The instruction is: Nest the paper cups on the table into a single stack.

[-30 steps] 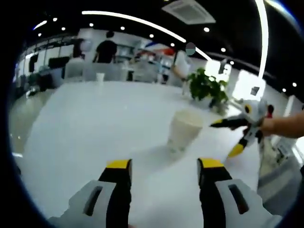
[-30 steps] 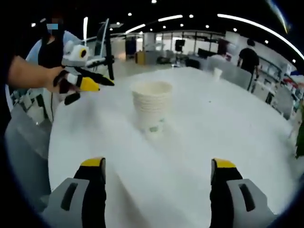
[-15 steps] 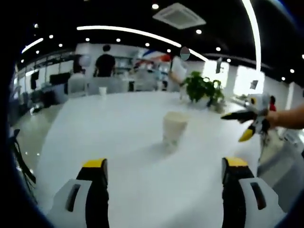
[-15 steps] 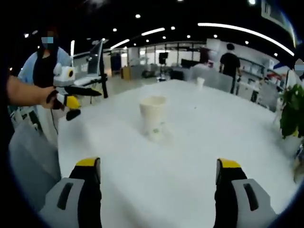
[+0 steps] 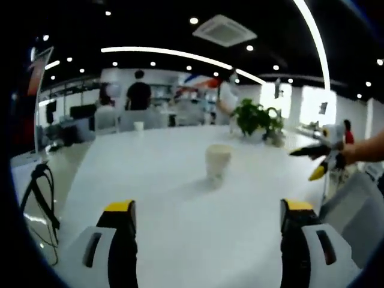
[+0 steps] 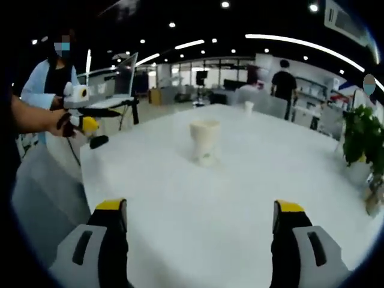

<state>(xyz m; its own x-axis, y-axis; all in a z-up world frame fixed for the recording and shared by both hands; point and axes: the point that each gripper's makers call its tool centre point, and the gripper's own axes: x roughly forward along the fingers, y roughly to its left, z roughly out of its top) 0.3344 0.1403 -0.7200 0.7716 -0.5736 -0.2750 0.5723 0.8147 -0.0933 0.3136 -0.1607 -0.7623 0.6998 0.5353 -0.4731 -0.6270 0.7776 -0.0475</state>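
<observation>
1. The white table (image 5: 150,198) spread across both views; in the left gripper view the stack of paper cups (image 5: 217,161) stood upright near its middle, at 12 o'clock from the jaws and well apart from them.
2. The potted plant (image 5: 257,119) stood at 1 o'clock beyond the stack; a wide swing toward it could have tipped it.
3. The left gripper (image 5: 207,219) had its jaws spread wide, holding nothing.
4. The right gripper (image 6: 202,219) was likewise spread and empty, so a hasty approach could have knocked the light stack (image 6: 204,140) over.
5. A lone cup (image 6: 248,108) stood far off at 12 o'clock; left unreached, it would probably have kept the stack incomplete.
</observation>
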